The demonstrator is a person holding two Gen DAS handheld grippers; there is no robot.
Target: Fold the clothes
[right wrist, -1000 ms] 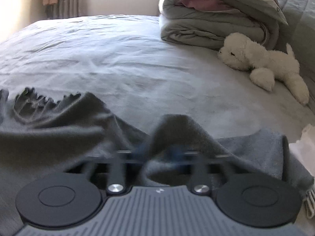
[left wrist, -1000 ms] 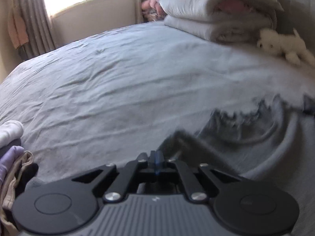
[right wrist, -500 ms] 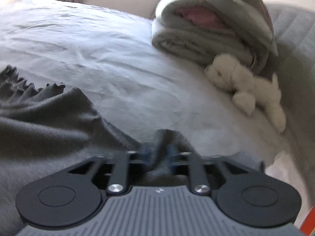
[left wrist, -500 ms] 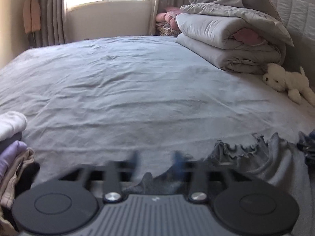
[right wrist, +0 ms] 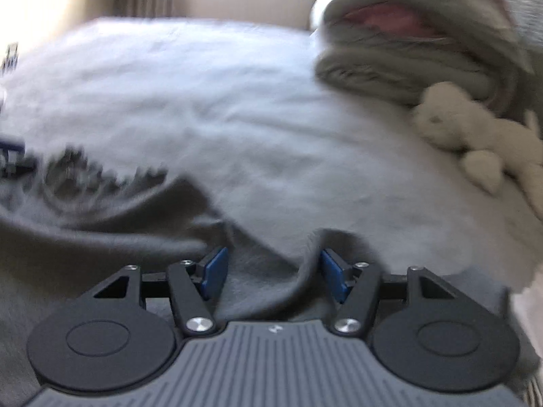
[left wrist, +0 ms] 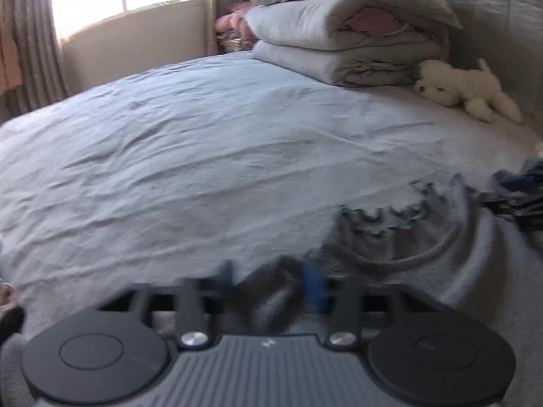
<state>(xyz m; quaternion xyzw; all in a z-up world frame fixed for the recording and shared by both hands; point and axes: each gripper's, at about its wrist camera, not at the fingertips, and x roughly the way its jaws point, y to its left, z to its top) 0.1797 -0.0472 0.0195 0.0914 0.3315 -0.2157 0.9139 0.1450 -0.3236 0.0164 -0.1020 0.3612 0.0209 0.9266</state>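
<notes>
A dark grey garment (left wrist: 407,240) with a ruffled edge lies on the pale grey bed sheet (left wrist: 203,156). The left wrist view shows it at lower right, running under my left gripper (left wrist: 269,279). That gripper is open; its blurred blue pads (left wrist: 312,288) stand apart with a hump of the cloth between them. In the right wrist view the garment (right wrist: 101,224) spreads to the left. My right gripper (right wrist: 273,273) is open wide over a fold of it, and its pads (right wrist: 213,269) do not press the cloth.
Folded grey duvets (left wrist: 346,40) are stacked at the head of the bed, with a white plush toy (left wrist: 468,91) beside them. A window and curtains (left wrist: 30,40) stand at the far left. A bit of other clothing (left wrist: 8,308) shows at the left edge.
Both grippers were shut on the grey garment; both have now opened and let it go. The cloth has dropped lower onto the sheet.
</notes>
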